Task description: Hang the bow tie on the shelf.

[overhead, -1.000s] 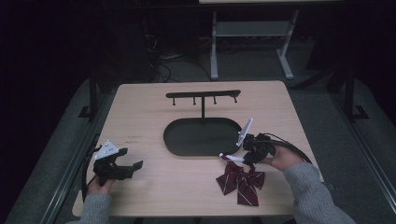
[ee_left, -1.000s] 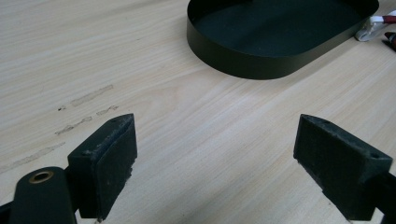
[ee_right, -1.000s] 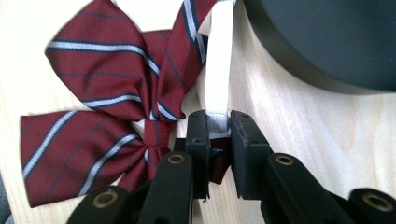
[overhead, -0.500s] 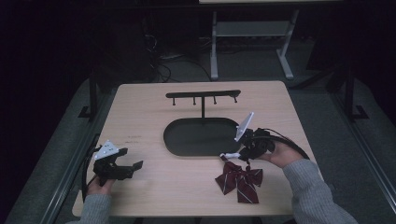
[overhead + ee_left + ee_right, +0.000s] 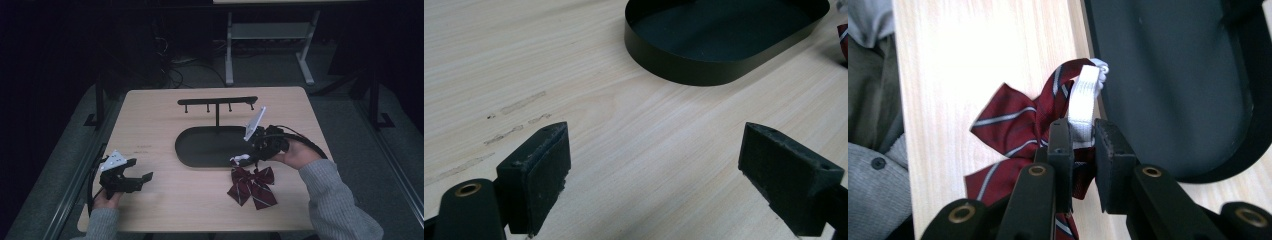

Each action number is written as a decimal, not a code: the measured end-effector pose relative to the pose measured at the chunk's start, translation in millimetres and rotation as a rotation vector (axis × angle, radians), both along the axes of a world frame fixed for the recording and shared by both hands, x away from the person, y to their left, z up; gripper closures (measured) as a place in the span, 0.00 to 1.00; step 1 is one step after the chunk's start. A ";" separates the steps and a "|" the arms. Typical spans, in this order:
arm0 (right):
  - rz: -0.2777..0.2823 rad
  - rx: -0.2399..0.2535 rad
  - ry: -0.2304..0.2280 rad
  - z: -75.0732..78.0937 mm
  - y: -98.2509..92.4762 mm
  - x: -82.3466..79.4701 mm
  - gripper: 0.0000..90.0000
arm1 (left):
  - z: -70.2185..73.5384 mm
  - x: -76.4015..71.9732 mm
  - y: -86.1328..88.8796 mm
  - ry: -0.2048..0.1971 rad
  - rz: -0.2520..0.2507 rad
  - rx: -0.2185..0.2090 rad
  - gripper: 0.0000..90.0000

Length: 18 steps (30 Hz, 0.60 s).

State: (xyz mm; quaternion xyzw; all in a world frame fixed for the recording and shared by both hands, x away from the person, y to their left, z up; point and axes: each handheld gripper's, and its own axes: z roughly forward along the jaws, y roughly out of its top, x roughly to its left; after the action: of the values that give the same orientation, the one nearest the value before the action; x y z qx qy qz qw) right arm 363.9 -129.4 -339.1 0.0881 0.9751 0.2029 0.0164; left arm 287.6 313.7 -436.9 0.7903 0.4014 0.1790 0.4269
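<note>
A dark red striped bow tie (image 5: pixel 251 186) hangs by its white strap (image 5: pixel 1083 100) just above the table, in front of the black oval tray (image 5: pixel 200 150). My right gripper (image 5: pixel 246 159) is shut on that strap, its pads (image 5: pixel 1062 145) pinching the white band with the bow (image 5: pixel 1013 135) dangling below. A black hook stand (image 5: pixel 218 102) rises from the tray's far side. My left gripper (image 5: pixel 136 178) rests at the table's front left, jaws wide open with only bare wood between the pads (image 5: pixel 541 165); the tray's rim (image 5: pixel 704 70) lies ahead of it.
The wooden table (image 5: pixel 160 120) has open surface at left and centre. A grey sleeve (image 5: pixel 332 200) comes in at the lower right. Behind the table stand a metal frame (image 5: pixel 270 35) and cables on a dark floor.
My right gripper has risen, lifting the bow tie by its strap so it now hangs beside the tray. The left gripper has stayed put.
</note>
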 end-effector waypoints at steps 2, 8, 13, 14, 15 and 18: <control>0.007 0.003 -0.005 7.1 3.5 2.7 0.87 | 0.0 0.1 0.0 -0.001 -0.001 0.002 0.14; 0.023 0.025 -0.007 23.1 11.1 12.3 0.87 | -0.2 0.2 -0.4 -0.001 0.001 -0.007 0.14; 0.031 0.029 -0.010 35.2 20.1 19.9 0.87 | -0.2 0.5 0.1 0.000 -0.001 -0.005 0.14; 0.032 0.034 -0.014 36.7 21.3 20.9 0.87 | -0.1 0.6 0.1 0.000 -0.001 -0.003 0.14; 0.040 0.038 -0.015 38.8 23.4 23.5 0.87 | -0.1 0.6 0.2 0.000 -0.002 -0.003 0.14; 0.040 0.034 -0.023 44.5 28.0 28.9 0.87 | -0.1 0.8 0.4 0.001 -0.002 -0.004 0.14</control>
State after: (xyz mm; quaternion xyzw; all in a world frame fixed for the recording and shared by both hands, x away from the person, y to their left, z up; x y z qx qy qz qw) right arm 392.8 -101.4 -294.5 0.0664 0.9729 0.2205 0.0220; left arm 288.4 314.1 -437.0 0.7898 0.4012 0.1775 0.4287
